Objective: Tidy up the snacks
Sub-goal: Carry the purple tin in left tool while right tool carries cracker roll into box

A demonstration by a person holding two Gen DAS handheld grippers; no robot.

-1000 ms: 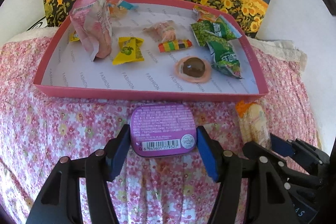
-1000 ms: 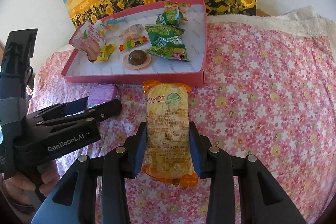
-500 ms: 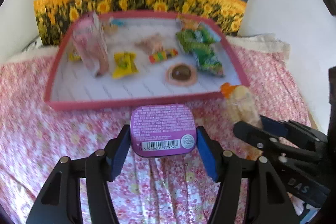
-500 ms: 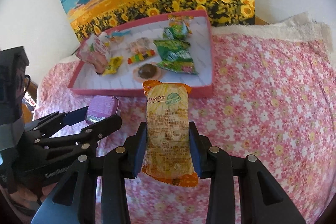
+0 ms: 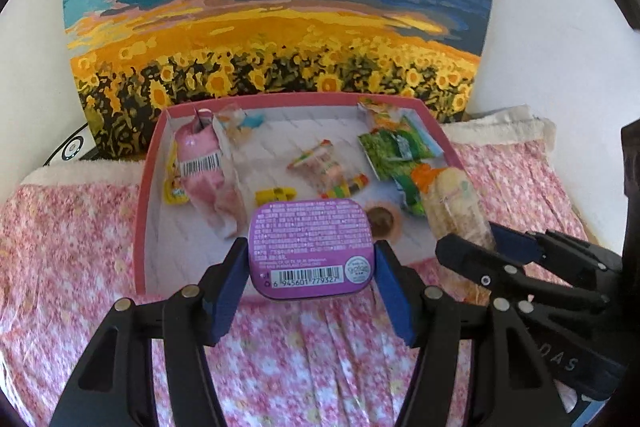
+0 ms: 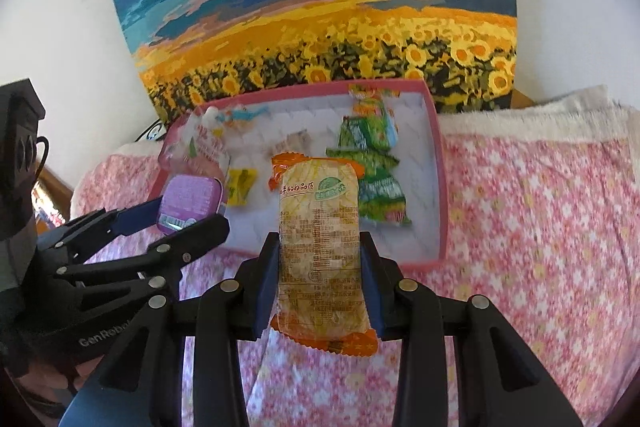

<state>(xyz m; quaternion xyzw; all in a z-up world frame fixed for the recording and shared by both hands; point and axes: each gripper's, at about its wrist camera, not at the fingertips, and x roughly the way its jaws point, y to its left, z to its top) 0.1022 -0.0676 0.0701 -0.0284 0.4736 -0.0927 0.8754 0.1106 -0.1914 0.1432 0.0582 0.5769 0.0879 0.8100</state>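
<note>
Tin (image 5: 311, 247), purple and barcoded, is sitting clamped between the blue pads of the left gripper (image 5: 311, 269) in the left wrist view, the jaws standing about half apart and pressing on its two sides; it is hanging over the near wall of the pink tray (image 5: 141, 211), whose white floor is spreading toward twelve o'clock; inside the tray a pink pouch (image 5: 204, 179) is standing at ten o'clock of the tin, a yellow candy (image 5: 276, 195) is lying just above it, a striped candy stick (image 5: 344, 189) at one o'clock, a round brown jelly cup (image 5: 382, 221) touching the tin's outline at two o'clock, and green packets (image 5: 396, 151) farther toward one o'clock; the right gripper (image 5: 480, 247) is coming in at three o'clock, closed on a pale orange-ended snack bag (image 5: 452, 199); a sunflower painting (image 5: 280, 27) is filling the wall at twelve o'clock; a pink floral cloth (image 5: 60, 247) is covering the surface.

In the right wrist view the right gripper (image 6: 320, 259) is squeezing the snack bag (image 6: 320, 235) with its jaws nearly closed, the bag pointing toward twelve o'clock over the tray's near wall (image 6: 442, 211); the green packets (image 6: 372, 163) are lying at one o'clock of the bag; the left gripper (image 6: 180, 217) is holding the tin (image 6: 190, 201) at nine o'clock, over the tray's near left corner; the floral cloth (image 6: 540, 227) is stretching toward three o'clock.
</note>
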